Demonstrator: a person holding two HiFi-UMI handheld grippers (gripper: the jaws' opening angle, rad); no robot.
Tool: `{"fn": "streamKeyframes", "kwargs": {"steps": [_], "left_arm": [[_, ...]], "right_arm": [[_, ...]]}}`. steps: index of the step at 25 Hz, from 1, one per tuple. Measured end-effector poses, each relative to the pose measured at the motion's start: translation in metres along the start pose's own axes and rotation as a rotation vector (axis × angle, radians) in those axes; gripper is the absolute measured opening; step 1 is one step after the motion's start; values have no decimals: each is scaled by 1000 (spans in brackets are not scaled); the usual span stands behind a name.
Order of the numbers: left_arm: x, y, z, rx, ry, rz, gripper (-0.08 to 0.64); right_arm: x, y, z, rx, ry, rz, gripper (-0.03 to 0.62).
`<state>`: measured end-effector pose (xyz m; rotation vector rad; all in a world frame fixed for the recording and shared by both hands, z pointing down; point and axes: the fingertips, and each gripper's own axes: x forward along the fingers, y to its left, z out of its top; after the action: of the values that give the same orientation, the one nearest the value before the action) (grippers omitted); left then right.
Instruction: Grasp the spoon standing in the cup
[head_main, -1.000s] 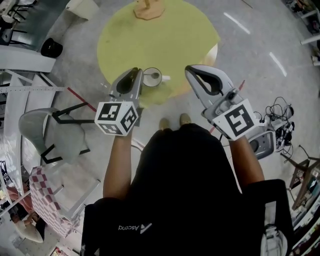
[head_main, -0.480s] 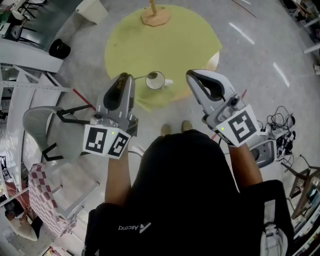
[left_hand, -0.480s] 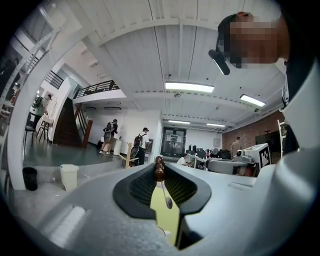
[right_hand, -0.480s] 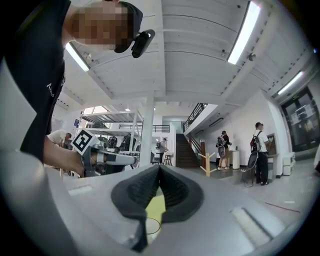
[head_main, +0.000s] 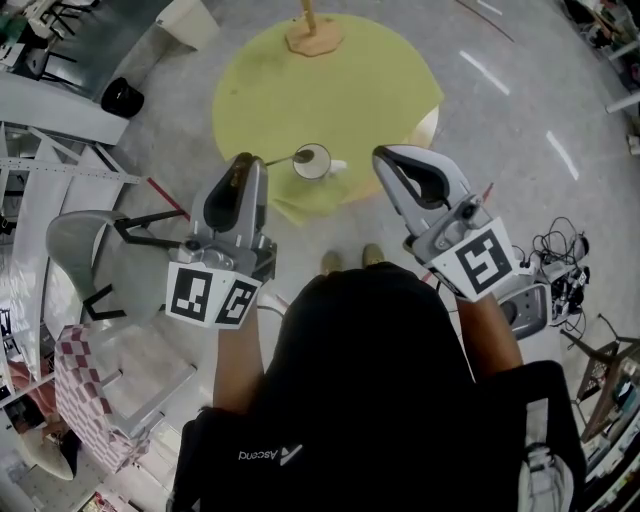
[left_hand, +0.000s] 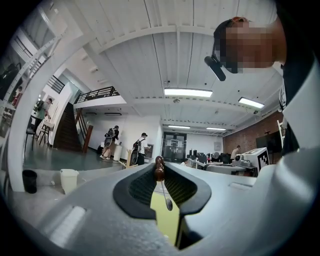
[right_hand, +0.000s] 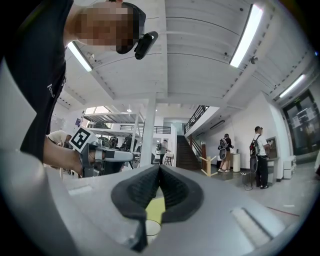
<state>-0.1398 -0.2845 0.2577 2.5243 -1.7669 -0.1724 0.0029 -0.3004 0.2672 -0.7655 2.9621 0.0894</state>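
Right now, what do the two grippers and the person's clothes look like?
The left gripper and right gripper are grey shells with black ribbed pads around an oval opening. Each carries a white cube with black square markers. The person wears a black short-sleeved shirt.

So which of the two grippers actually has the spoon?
The left gripper: its jaws pinch the brown handle end of the spoon. The right gripper has its jaws together with nothing between them.
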Motion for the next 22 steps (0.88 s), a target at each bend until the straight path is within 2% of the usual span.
{"fn": "streamKeyframes", "kwargs": {"steps": [22], "left_arm": [[-1, 2, -3, -7, 3, -2, 55]], "right_arm": [[1, 1, 0, -9, -5, -4, 3]]}}
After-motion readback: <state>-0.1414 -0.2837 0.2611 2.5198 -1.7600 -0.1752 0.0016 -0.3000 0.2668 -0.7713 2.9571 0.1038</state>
